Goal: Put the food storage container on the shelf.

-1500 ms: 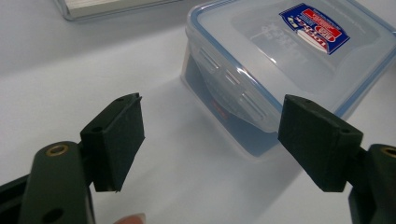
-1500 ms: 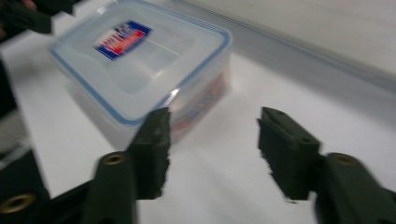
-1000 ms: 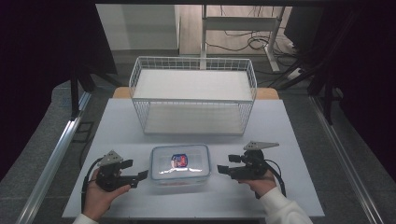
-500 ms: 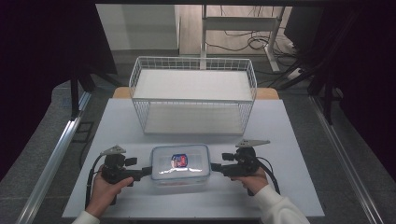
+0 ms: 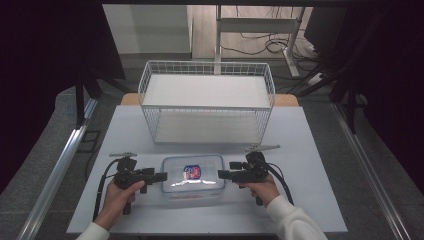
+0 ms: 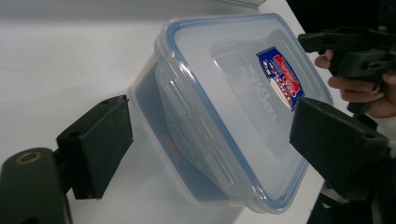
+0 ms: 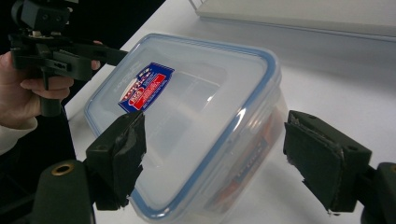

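High view, container: the clear plastic container (image 5: 193, 179) with the blue-rimmed lid sits flat on the white table (image 5: 310, 150), near edge, about centre, with a red and blue sticker (image 5: 192, 172) on top.
High view, left gripper: the left gripper (image 5: 161, 176) comes in from the left and its tips are right at the container's left end; can't tell from up here whether they touch.
High view, right gripper: the right gripper (image 5: 223, 174) does the same from the right, tips right at the right end.
High view, basket: a white wire basket (image 5: 207, 102) stands on the far half of the table, apart from the container.
Left gripper view, claw: jaws wide open, one pad on each side of the container's (image 6: 224, 116) end, gaps on both sides, gripping nothing.
Left gripper view, other hand: the right gripper shows far off at the top right, in a hand (image 6: 359, 88), at the container's other end.
Right gripper view, claw: also spread wide, straddling the container's (image 7: 196, 116) end; pads look clear of the walls, nothing clamped.
Right gripper view, other hand: the left gripper is at the top left, held by a hand (image 7: 28, 88), its tip close to the lid's far edge.
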